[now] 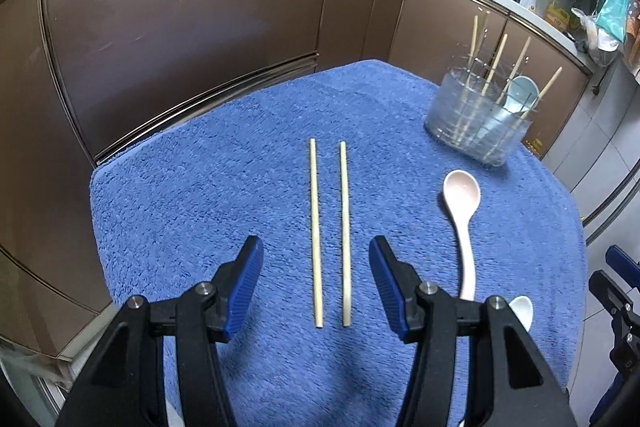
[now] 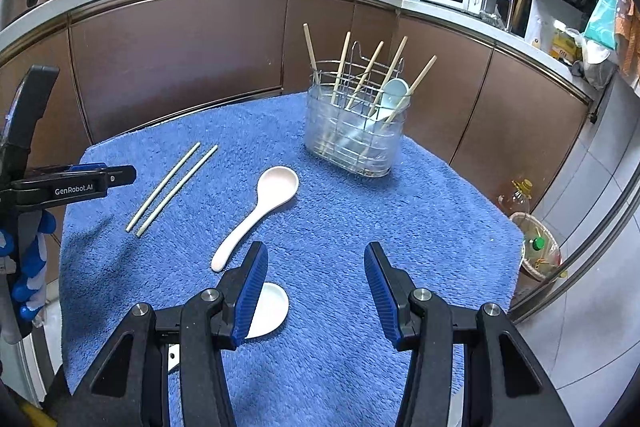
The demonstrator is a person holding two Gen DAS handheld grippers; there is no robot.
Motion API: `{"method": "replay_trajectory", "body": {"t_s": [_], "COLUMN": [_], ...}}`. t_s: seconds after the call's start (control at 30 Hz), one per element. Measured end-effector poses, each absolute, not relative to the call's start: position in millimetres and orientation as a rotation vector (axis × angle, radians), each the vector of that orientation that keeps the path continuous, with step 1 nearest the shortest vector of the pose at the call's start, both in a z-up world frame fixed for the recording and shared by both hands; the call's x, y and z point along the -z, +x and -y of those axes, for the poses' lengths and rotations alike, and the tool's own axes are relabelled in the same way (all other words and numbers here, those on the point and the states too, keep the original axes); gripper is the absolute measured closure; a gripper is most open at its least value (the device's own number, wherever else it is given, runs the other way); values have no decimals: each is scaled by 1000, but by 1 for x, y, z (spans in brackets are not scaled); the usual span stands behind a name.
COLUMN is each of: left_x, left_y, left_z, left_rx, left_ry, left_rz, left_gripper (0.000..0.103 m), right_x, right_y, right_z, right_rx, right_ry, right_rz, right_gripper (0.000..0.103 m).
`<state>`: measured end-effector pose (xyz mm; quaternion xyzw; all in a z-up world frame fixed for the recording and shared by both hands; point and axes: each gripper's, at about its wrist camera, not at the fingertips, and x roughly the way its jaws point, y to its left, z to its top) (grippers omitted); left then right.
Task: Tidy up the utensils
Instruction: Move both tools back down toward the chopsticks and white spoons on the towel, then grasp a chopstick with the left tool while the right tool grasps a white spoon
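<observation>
Two wooden chopsticks [image 1: 330, 233] lie side by side on the blue towel [image 1: 200, 187], also in the right wrist view [image 2: 172, 187]. My left gripper [image 1: 316, 255] is open and empty, its jaws either side of the chopsticks' near ends, above them. A pink spoon [image 1: 464, 211] lies to their right [image 2: 260, 211]. A white spoon [image 2: 270, 309] lies near the front edge, partly hidden by my right gripper's left finger. My right gripper [image 2: 316, 267] is open and empty above the towel. A clear utensil holder [image 2: 356, 131] at the back right holds several chopsticks and a light blue spoon [image 2: 394, 95].
Brown cabinets [image 2: 180, 59] run behind the table under a white counter. A basket with bottles [image 2: 538, 251] sits on the floor at the right. The left gripper's body [image 2: 60, 187] shows at the left edge of the right wrist view.
</observation>
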<state>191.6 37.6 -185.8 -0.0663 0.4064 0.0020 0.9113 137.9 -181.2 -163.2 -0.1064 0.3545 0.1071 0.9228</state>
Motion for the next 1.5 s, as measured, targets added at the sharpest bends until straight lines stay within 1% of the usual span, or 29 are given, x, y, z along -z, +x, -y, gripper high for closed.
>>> {"method": "replay_trajectory", "body": {"t_s": [0.23,0.33,0.57,0.83,1.1,1.2,1.23,1.27,1.33,1.5], "left_x": [196,200,204,206,209,213,215,216,220,230], "left_y": [203,209,226,256,302,315,320,323,331,346], "left_z": [-39,-41,-49,-44,-28,-23,-21,-19,-17,-16], "left_rx": [-7,-9,14,114,213,199,199,197,181,154], "left_ry": [-128,-129,-146,-148,-193,-164,-151,-143,-121,-102], "left_rz": [-865,-879,-914,-956,-1029,-1049,-1056,-1062,-1076,-1128], "left_gripper": [50,50,50,50,51,51,51,52,56,73], "right_x": [172,179,212,236,249,250,250,251,251,254], "right_y": [148,155,177,182,182,181,181,181,181,187], "right_z": [181,188,213,221,235,240,242,243,244,235], "right_rx": [-244,-295,-427,-472,-506,-521,-528,-540,-556,-582], "right_ry": [-203,-120,156,245,335,361,371,387,405,401], "right_rz": [-760,-813,-987,-1079,-1118,-1121,-1122,-1126,-1130,-1138], "right_gripper": [56,56,56,57,62,66,70,73,74,79]}}
